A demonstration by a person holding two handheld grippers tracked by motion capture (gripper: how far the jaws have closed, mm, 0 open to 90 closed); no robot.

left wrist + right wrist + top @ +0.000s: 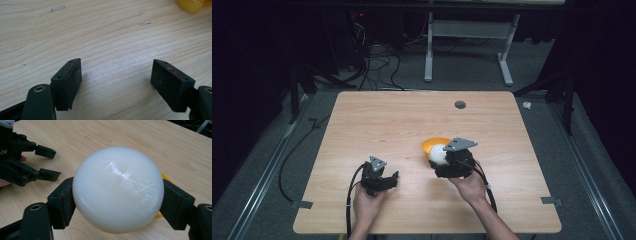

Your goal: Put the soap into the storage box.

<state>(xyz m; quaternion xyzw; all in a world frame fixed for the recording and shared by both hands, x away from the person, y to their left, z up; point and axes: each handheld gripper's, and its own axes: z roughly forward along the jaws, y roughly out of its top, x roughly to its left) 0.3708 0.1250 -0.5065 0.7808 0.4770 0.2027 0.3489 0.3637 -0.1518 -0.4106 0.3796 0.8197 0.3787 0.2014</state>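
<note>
- Jaws of the right gripper (117, 195) clamp a white rounded bowl (118, 188) from both sides, one pad on each flank, in the right gripper view.
- Its domed outer side faces that camera; the rim is turned away, so I cannot tell whether anything is inside. No long axis shows on so round a shape.
- From the high view, the right gripper (451, 165) sits in a hand (472, 186) whose forearm comes in from the bottom edge; the white bowl (437, 154) is at its tip.
- Just behind the white bowl, partly covered by it, is a yellow bowl (433, 144) on the wooden table (387, 120); whether the two touch is unclear.
- Well to the left of the white bowl, the left gripper (384, 180) rests low over the table in the other hand (366, 202).
- In the left gripper view its jaws stand wide apart with bare wood between them, gripping nothing; the yellow bowl (190, 5) lies far off at the top right.
</note>
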